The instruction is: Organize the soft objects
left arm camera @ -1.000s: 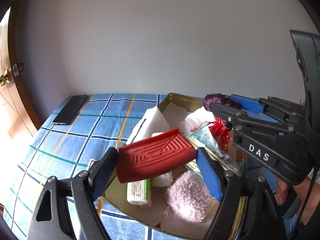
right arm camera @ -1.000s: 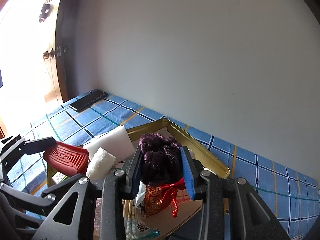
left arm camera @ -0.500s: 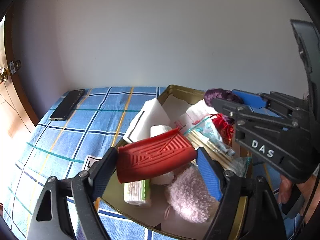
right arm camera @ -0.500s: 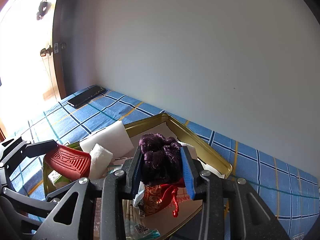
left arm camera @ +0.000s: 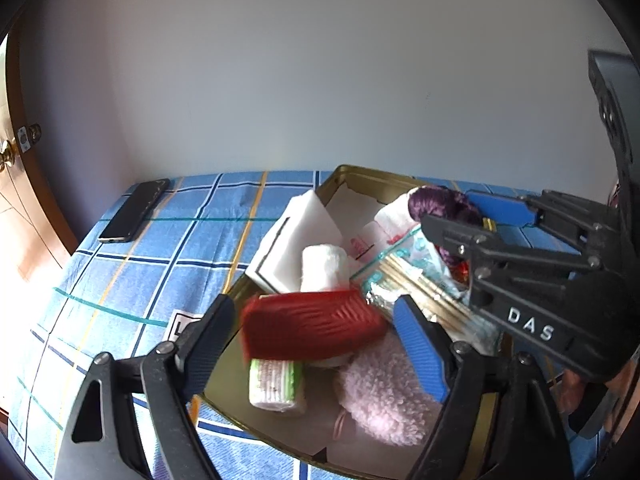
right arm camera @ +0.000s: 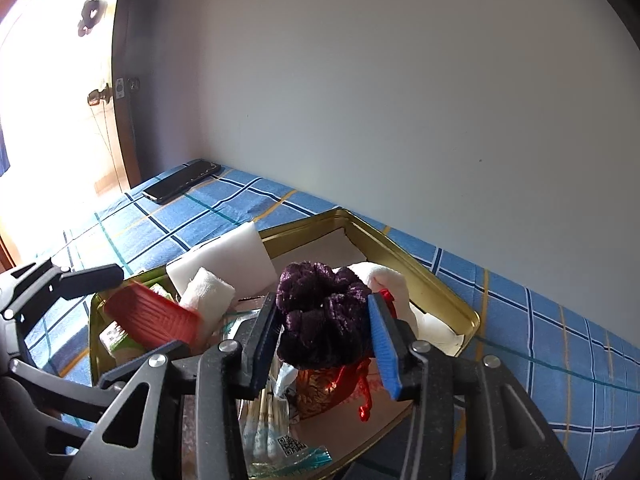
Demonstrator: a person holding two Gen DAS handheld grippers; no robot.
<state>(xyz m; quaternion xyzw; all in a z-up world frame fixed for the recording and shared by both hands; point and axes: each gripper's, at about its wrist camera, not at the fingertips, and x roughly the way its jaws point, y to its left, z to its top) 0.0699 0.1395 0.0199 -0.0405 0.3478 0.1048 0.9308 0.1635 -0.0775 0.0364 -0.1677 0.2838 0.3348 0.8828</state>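
A gold tin (left arm camera: 360,172) on the blue checked cloth holds the soft things. My left gripper (left arm camera: 316,320) hovers over its near-left corner with its jaws opening. The red ribbed pad (left arm camera: 304,332) lies blurred between them, with a gap at each finger. In the right wrist view, my right gripper (right arm camera: 324,332) is over the tin's middle and its jaws are opening too. The purple scrunchie (right arm camera: 320,292) still fills the space between them and touches both pads, just above a red pouch (right arm camera: 332,384).
The tin also holds a white foam block (left arm camera: 304,220), a gauze roll (left arm camera: 322,264), a pink fluffy cloth (left arm camera: 384,396), a green-and-white pack (left arm camera: 276,384) and a bag of cotton swabs (left arm camera: 420,280). A phone (left arm camera: 134,212) lies far left, near a wooden door. The wall stands close behind.
The left jaws have spread and the red pad has come loose, sinking toward the tin. The right jaws have widened a little around the purple scrunchie, which has puffed out.
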